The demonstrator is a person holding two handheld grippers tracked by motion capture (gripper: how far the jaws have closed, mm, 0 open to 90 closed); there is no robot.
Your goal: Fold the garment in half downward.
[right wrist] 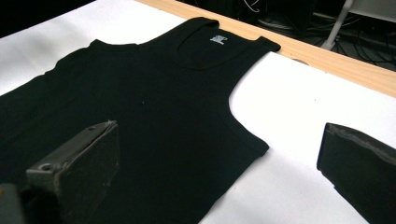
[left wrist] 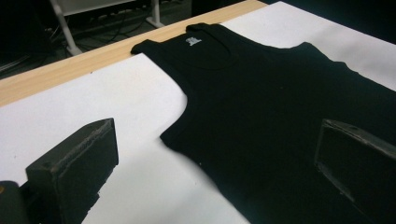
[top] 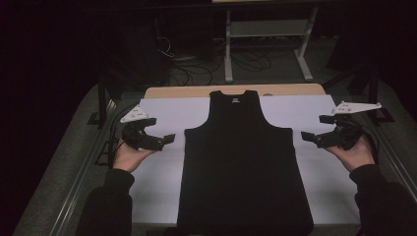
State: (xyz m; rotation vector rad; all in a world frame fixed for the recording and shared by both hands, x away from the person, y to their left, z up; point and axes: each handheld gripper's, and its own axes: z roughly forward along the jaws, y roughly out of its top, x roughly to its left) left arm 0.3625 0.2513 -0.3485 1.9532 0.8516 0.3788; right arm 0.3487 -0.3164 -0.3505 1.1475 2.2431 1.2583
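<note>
A black tank top (top: 241, 157) lies flat on the white sheet (top: 157, 182), its neck toward the far edge and its hem at the near edge. My left gripper (top: 160, 140) hovers open just left of the top's left armhole, nothing between its jaws. My right gripper (top: 312, 137) hovers open just right of the right armhole, also holding nothing. In the left gripper view the tank top (left wrist: 280, 107) spreads ahead with its white neck label (left wrist: 193, 42). The right gripper view has the tank top (right wrist: 154, 102) and its label (right wrist: 217, 39) in front of wide-apart jaws.
The white sheet covers a wooden table whose far edge (top: 196, 91) shows as a tan strip. Behind it stand a white metal frame (top: 265, 44) and loose cables (top: 196, 61) on a dark floor. Rails run along both table sides.
</note>
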